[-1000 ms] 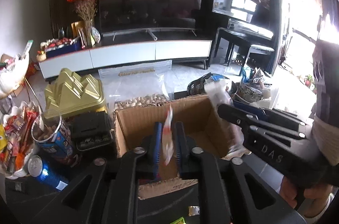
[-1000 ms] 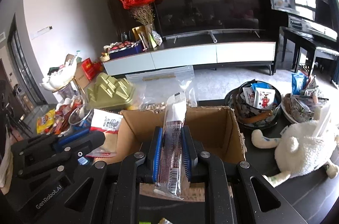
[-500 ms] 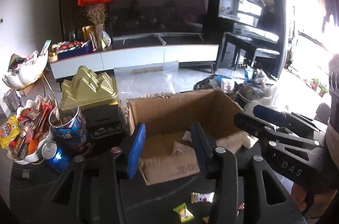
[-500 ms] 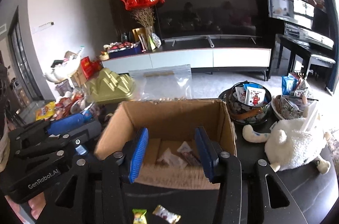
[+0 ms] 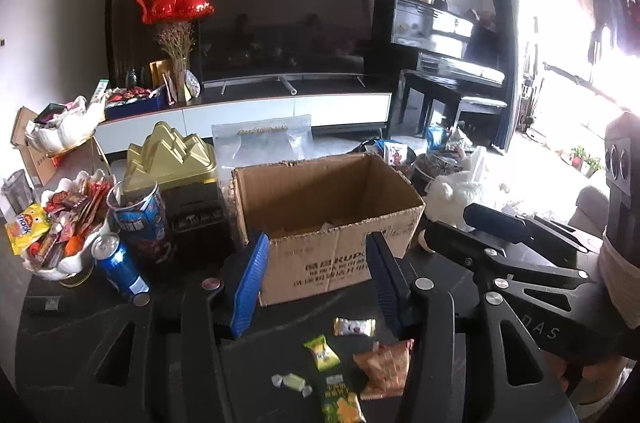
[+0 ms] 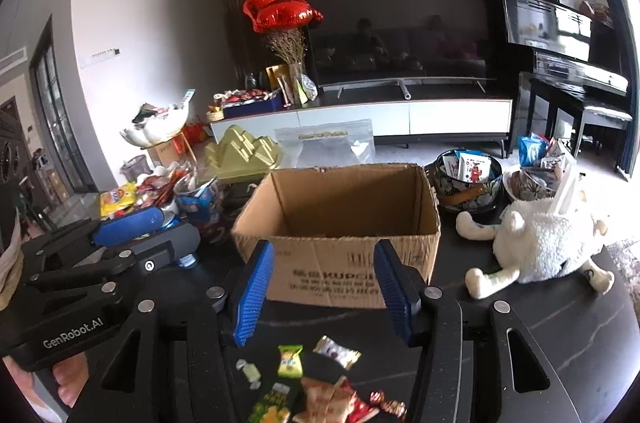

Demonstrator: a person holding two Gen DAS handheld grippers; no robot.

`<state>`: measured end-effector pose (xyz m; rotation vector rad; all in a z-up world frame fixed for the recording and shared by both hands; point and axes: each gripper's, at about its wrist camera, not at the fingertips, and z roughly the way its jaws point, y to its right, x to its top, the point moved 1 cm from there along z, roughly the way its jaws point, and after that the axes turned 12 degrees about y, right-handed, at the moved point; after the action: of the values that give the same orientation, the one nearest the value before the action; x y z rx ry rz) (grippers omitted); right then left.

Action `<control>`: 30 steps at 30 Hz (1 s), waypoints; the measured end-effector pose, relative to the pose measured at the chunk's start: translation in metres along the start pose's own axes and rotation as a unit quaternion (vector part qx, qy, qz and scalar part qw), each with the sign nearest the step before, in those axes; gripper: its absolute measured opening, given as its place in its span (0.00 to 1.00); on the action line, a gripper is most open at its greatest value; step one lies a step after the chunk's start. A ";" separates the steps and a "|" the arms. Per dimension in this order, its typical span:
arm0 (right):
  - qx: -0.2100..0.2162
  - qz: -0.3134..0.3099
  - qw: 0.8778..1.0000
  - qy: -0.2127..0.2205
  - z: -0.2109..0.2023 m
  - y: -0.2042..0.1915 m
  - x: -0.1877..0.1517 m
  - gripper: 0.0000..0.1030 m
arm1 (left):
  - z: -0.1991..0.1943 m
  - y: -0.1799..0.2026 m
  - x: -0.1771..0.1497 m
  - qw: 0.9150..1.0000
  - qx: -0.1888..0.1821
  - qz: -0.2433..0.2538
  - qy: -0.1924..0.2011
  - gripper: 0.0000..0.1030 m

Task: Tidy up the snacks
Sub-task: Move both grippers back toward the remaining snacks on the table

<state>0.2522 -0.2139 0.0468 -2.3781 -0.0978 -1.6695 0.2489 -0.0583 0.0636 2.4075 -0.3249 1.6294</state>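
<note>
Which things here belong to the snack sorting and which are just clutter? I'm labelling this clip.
Job: cardboard box, loose sweets, orange packet, left gripper, right gripper, both open.
Lying about: plush toy, blue can, gold tin.

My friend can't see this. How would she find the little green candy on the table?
Start at the big cardboard box in the middle of the dark table. Just in front of it lies a small scatter of wrapped snacks between the open fingers of the right tool. The green candy is the bright yellow-green square one, with a pale twist-wrapped sweet on its left and a gold-edged candy on its right.
</note>
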 end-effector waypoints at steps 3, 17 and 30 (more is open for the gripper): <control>0.002 -0.002 1.000 0.000 -0.010 -0.002 -0.006 0.52 | -0.012 0.004 -0.007 1.000 0.000 -0.001 -0.001 0.51; 0.010 0.017 0.999 -0.027 -0.037 0.002 -0.048 0.52 | -0.036 0.019 -0.046 0.999 -0.004 -0.002 -0.033 0.56; 0.010 0.036 0.996 -0.084 -0.030 0.008 -0.097 0.52 | -0.026 0.021 -0.094 0.996 -0.004 -0.014 -0.093 0.56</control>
<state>0.1922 -0.2210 -0.0358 -2.4729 -0.0547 -1.4280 0.1860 -0.0648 -0.0137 2.5505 -0.3248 1.3922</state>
